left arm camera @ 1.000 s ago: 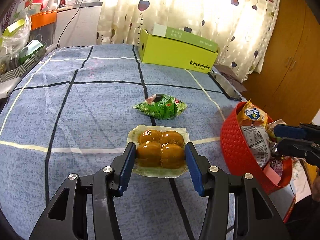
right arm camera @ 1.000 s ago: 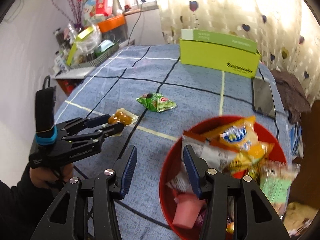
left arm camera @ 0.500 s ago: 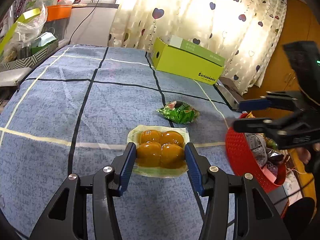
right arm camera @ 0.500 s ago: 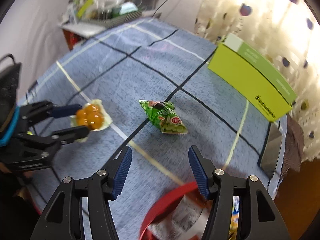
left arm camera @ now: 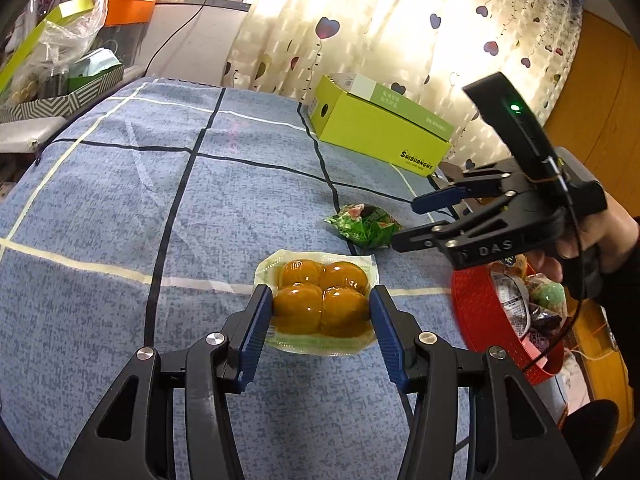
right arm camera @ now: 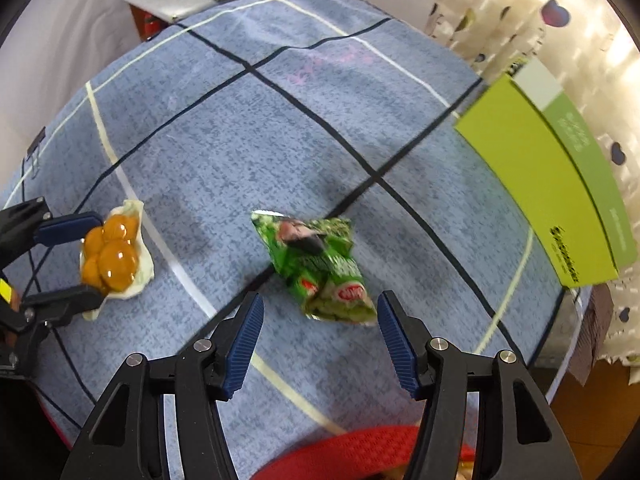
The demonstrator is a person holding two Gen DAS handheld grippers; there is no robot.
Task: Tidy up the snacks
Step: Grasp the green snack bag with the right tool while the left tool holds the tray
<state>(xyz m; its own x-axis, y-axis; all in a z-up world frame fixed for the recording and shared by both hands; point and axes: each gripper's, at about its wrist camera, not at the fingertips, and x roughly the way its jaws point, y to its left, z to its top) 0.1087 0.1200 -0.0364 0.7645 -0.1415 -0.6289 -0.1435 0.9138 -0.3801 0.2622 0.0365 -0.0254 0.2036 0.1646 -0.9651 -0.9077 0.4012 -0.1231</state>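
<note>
A blue checked cloth [left arm camera: 120, 208] covers the table before heart-dotted curtains [left arm camera: 400, 20]. The left gripper [left arm camera: 320, 312] clamps a clear pack of four amber balls [left arm camera: 320, 300]. At its two o'clock lies a crumpled green packet [right arm camera: 320, 264], under the wide-open, downward-tilted right gripper [right arm camera: 320, 320], whose jaws have just been opening.

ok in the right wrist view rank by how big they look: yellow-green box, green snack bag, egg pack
1. yellow-green box, clearly largest, though cut off by the fisheye edge
2. green snack bag
3. egg pack, a little smaller than the bag; it is partly hidden by the left gripper, so that gap is unsure
</note>
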